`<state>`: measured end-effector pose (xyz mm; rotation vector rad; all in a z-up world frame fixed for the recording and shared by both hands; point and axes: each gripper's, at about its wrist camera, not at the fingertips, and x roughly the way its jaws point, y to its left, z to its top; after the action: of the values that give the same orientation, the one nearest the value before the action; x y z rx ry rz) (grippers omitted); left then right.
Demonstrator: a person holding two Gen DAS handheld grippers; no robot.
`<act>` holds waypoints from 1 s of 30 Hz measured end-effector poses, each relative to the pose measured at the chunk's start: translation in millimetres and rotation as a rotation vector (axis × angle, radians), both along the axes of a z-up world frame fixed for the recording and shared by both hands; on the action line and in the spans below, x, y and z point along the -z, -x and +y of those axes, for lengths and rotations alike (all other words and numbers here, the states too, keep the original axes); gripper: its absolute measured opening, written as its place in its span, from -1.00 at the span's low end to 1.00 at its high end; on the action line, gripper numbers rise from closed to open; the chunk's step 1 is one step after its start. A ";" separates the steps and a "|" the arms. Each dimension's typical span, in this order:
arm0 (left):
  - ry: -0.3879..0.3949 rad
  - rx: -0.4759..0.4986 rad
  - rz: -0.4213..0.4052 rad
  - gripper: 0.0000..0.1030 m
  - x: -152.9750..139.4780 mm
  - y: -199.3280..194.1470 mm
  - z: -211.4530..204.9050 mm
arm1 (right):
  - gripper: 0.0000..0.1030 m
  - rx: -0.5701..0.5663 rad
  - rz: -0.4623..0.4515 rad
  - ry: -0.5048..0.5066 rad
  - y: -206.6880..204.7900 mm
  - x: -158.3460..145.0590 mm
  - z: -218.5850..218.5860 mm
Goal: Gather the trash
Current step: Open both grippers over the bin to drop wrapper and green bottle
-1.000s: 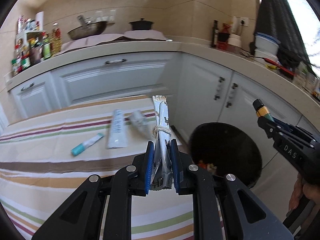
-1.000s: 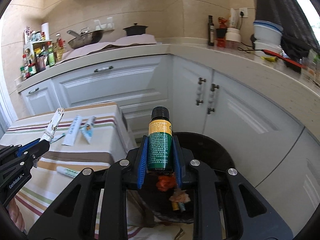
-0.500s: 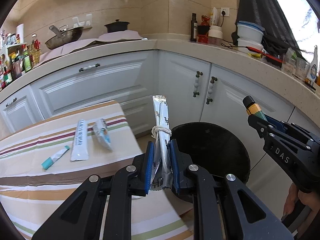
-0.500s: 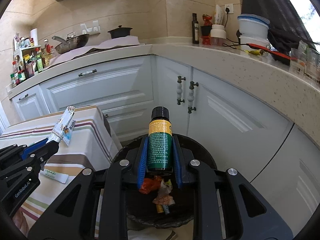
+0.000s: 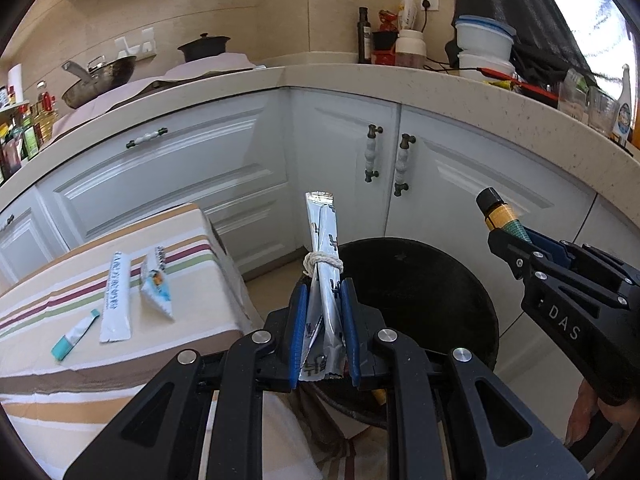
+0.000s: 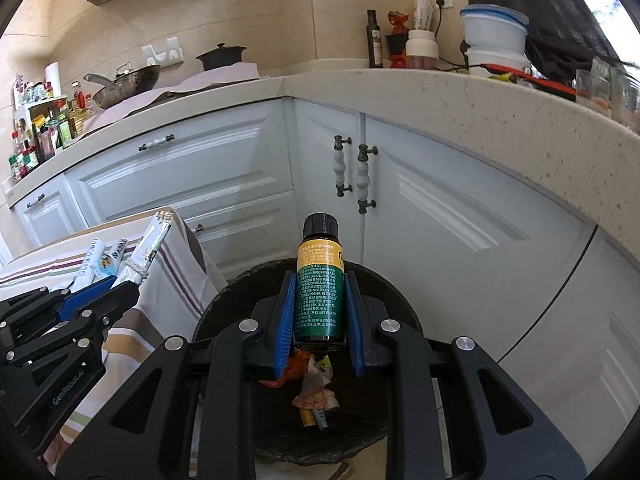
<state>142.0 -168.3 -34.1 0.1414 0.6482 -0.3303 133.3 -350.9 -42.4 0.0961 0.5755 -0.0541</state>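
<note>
My left gripper point(image 5: 323, 300) is shut on a silver sachet bundle point(image 5: 325, 264) tied with string, held upright at the near rim of the black trash bin point(image 5: 432, 280). My right gripper point(image 6: 320, 288) is shut on a green bottle point(image 6: 320, 288) with a yellow label and black cap, held upright over the bin point(image 6: 384, 292), which holds several scraps point(image 6: 316, 396). The right gripper shows in the left wrist view point(image 5: 508, 236); the left one in the right wrist view point(image 6: 120, 284). On the striped table point(image 5: 48, 360) lie a white sachet point(image 5: 115, 300), a small packet point(image 5: 157, 284) and a teal tube point(image 5: 75, 334).
White kitchen cabinets point(image 5: 400, 168) curve behind the bin under a stone counter point(image 5: 480, 100) with pots, bottles and containers. The table's corner stands just left of the bin. The floor point(image 5: 272, 280) shows between table and cabinets.
Both grippers have moved right and forward from the table towards the bin, each still holding its item. The bin now fills more of both views.
</note>
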 end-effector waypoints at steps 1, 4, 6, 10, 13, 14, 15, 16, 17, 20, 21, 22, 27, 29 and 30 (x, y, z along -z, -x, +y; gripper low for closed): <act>-0.002 0.002 0.000 -0.64 0.8 -1.8 -2.1 | -0.56 0.003 0.000 -0.002 -1.3 0.8 -1.6; -0.005 0.008 -0.002 -0.64 2.4 -7.4 -7.9 | -0.56 0.013 0.000 -0.005 -7.7 2.3 -6.0; -0.011 0.014 -0.007 -0.59 4.4 -12.0 -13.1 | -0.53 0.024 -0.011 -0.014 -11.7 4.3 -10.3; -0.019 0.008 -0.003 -0.18 10.4 -23.9 -20.9 | -0.49 0.043 0.005 -0.057 -22.0 12.3 -21.9; -0.019 0.002 0.011 -0.16 12.8 -29.2 -20.8 | -0.49 0.051 0.011 -0.057 -22.2 15.1 -24.8; -0.019 0.000 0.013 -0.15 13.0 -29.4 -20.1 | -0.49 0.051 0.012 -0.055 -22.5 15.5 -25.8; -0.016 -0.005 0.017 -0.13 12.9 -29.3 -17.7 | -0.49 0.048 0.015 -0.052 -22.3 15.9 -24.7; -0.014 -0.009 0.019 -0.13 12.4 -29.7 -16.9 | -0.49 0.046 0.017 -0.052 -22.5 16.1 -24.2; -0.009 -0.015 0.020 -0.13 11.3 -28.8 -13.8 | -0.49 0.043 0.019 -0.052 -22.0 16.6 -23.7; -0.004 -0.024 0.018 -0.10 7.9 -26.4 -7.4 | -0.49 0.028 0.024 -0.057 -20.2 16.3 -18.7; -0.009 -0.029 0.013 -0.08 6.2 -24.0 -3.9 | -0.47 0.021 0.023 -0.059 -19.4 15.6 -15.5; -0.014 -0.034 0.007 -0.07 4.7 -21.2 -0.4 | -0.45 0.013 0.022 -0.061 -18.7 14.9 -12.4; -0.008 -0.072 0.006 -0.02 0.6 -8.6 24.4 | -0.32 -0.047 0.021 -0.064 -15.0 12.4 11.4; -0.009 -0.102 0.009 -0.01 -0.4 -3.0 38.5 | -0.32 -0.076 0.024 -0.065 -13.7 11.7 22.8; -0.008 -0.115 0.011 0.00 -1.1 -1.5 44.0 | -0.32 -0.094 0.025 -0.066 -13.3 11.0 30.4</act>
<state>143.5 -124.3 -33.0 0.1094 0.6657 -0.2177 146.6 -320.5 -53.4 0.1320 0.6063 0.0550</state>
